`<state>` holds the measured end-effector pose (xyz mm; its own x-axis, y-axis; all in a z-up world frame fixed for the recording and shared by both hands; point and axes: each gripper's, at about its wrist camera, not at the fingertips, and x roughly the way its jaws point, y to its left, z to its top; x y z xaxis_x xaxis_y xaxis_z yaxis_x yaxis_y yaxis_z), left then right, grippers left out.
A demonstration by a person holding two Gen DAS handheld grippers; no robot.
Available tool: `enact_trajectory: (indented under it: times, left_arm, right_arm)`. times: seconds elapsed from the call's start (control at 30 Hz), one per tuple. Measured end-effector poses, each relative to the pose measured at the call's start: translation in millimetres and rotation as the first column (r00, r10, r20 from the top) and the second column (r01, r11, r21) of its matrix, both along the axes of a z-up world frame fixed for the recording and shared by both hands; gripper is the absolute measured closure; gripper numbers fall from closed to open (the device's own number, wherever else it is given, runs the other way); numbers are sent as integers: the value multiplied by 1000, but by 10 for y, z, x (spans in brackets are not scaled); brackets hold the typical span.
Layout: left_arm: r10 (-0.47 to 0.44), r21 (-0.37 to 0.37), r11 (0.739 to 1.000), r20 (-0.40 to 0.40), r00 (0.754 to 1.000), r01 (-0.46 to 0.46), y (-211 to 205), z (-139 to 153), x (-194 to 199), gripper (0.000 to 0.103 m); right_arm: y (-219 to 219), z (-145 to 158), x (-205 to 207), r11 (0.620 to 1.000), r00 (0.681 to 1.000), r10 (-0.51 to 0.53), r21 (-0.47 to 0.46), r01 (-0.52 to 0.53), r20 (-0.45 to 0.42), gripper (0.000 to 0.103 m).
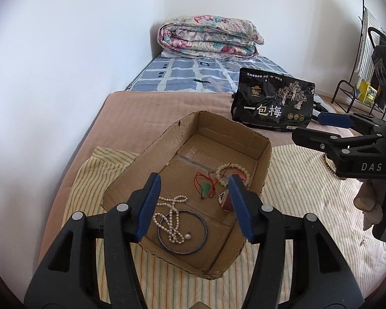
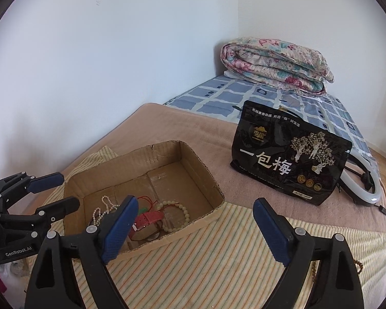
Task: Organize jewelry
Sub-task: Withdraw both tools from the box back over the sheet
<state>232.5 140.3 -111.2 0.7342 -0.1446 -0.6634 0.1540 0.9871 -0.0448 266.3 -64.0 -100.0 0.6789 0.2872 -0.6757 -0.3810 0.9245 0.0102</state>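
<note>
An open cardboard box (image 1: pixel 263 154) sits on a striped cloth on the bed. Inside lie a pearl necklace (image 1: pixel 171 219), a blue bangle (image 1: pixel 204 228), a green pendant on red cord (image 1: pixel 205 186), a cream bead bracelet (image 1: pixel 222 171) and a red watch (image 1: pixel 225 199). My left gripper (image 1: pixel 194 204) is open and empty, hovering over the box. My right gripper (image 2: pixel 195 228) is open and empty, above the cloth just right of the box (image 2: pixel 211 180); it also shows in the left wrist view (image 1: pixel 319 131). A brown bead string (image 1: pixel 330 166) lies on the cloth under the right gripper.
A black snack bag (image 2: pixel 288 152) stands behind the box on the brown blanket (image 2: pixel 167 126). A ring light (image 2: pixel 368 182) lies right of it. A folded floral quilt (image 2: pixel 272 64) is at the bed's far end. A white wall runs along the left.
</note>
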Motion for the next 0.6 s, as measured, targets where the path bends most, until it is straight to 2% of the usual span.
enact_trajectory:
  times: [0.37,0.6]
  left_arm:
    - [-60,0,998,21,998,60,-392,232,-139,47]
    - [-105,-10,994,33,994,105,-707,342,-243,47]
  right_arm:
    - [-683,304,-330,997,996,-80,2,80,36,10]
    - [-1182,445,-651,992,991,-122,-33,124,53,10]
